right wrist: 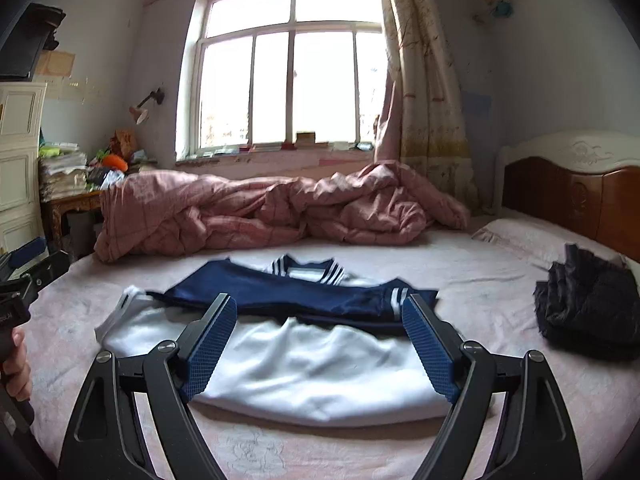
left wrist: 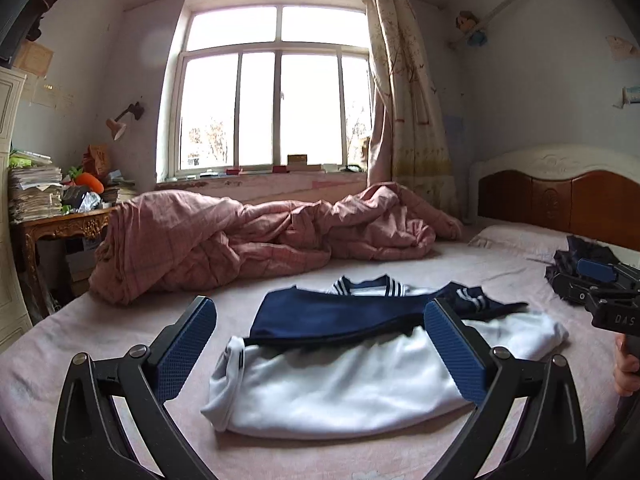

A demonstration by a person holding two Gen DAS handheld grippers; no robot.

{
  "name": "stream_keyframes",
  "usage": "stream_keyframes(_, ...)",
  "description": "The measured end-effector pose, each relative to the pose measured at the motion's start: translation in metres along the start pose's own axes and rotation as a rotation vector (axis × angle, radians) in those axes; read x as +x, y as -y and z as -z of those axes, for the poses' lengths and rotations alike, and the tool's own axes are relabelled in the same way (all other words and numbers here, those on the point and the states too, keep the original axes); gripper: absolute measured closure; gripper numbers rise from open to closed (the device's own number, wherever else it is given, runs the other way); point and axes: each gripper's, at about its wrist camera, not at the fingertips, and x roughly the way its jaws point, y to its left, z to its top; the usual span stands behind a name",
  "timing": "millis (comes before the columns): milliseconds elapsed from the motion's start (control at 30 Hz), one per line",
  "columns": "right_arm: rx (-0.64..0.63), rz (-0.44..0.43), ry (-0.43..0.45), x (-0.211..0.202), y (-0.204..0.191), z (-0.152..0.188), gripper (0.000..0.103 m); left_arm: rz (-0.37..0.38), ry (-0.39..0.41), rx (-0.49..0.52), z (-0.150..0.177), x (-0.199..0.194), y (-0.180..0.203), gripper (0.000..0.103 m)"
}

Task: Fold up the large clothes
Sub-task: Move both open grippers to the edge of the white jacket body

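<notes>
White sailor top (left wrist: 352,384) with navy collar (left wrist: 332,316), partly folded, flat on pink bed sheet (left wrist: 100,344), mid-bed, near front edge. Navy panel laid across upper part, striped neckline (left wrist: 360,284) toward window side. Folded sleeve edge at left of white body.

Left hand-held gripper (left wrist: 320,344): jaws wide apart, nothing between blue pads, hovering above the garment, not touching cloth. Left pad (left wrist: 184,352) over bare sheet, right pad (left wrist: 456,352) over white fabric.

Right hand-held gripper (right wrist: 320,344): jaws wide apart too, empty, above white body of top (right wrist: 304,372), no contact seen. Also seen at right edge of left view (left wrist: 600,284), fingers of person's hand (left wrist: 626,368) on handle. Left unit at left edge of right view, hand (right wrist: 16,364) gripping handle.

Dark crumpled garment (right wrist: 588,300) at right on bed, well apart from top, near pillow (right wrist: 532,236). Pink quilt (left wrist: 248,236) bunched along far side under window (left wrist: 272,92). Wooden headboard (right wrist: 568,192) at right. Curtain (left wrist: 404,92) beside window. Cluttered counter (left wrist: 64,228) with paper stacks at left, orange plush carrot (left wrist: 90,182) on it.
</notes>
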Motion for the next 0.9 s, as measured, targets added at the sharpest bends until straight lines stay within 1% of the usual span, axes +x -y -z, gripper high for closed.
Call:
stream_keyframes(67, -0.007, 0.001, -0.046, 0.016, 0.002, 0.008, 0.017, 0.011, -0.028, 0.007, 0.007, 0.008, 0.002, 0.000)
stream_keyframes(233, -0.001, 0.017, -0.159, 0.049, 0.005, 0.028, 0.017, 0.001, -0.063, 0.062, 0.022, 0.020, 0.013, 0.000)
stream_keyframes(367, -0.034, 0.040, -0.192, 0.060, 0.001, 0.038, 0.017, 0.001, -0.088, 0.102, 0.031, 0.026, 0.022, 0.000)
stream_keyframes(467, -0.052, 0.040, -0.209, 0.063, -0.002, 0.043, 0.017, 0.015, -0.123, 0.099, 0.039, 0.032, 0.023, 0.000)
stream_keyframes(600, -0.063, 0.040, -0.239, 0.066, -0.004, 0.048, 0.017, 0.034, -0.211, 0.101, 0.048, 0.047, 0.022, 0.000)
stream_keyframes(667, -0.076, 0.049, -0.268, 0.069, -0.006, 0.051, 0.017, 0.033, -0.254, 0.128, 0.054, 0.054, 0.025, 0.000)
stream_keyframes(700, -0.091, 0.052, -0.294, 0.073, -0.007, 0.054, 0.017, 0.023, -0.274, 0.146, 0.058, 0.058, 0.028, 0.000)
stream_keyframes(767, -0.125, 0.052, -0.349, 0.080, -0.010, 0.059, 0.017, -0.028, -0.312, 0.187, 0.066, 0.065, 0.032, 0.000)
stream_keyframes(800, -0.143, 0.046, -0.385, 0.085, -0.011, 0.063, 0.017, -0.028, -0.329, 0.204, 0.070, 0.069, 0.034, 0.000)
stream_keyframes(900, -0.176, 0.015, -0.455, 0.096, -0.013, 0.076, 0.017, -0.007, -0.395, 0.234, 0.082, 0.081, 0.038, 0.000)
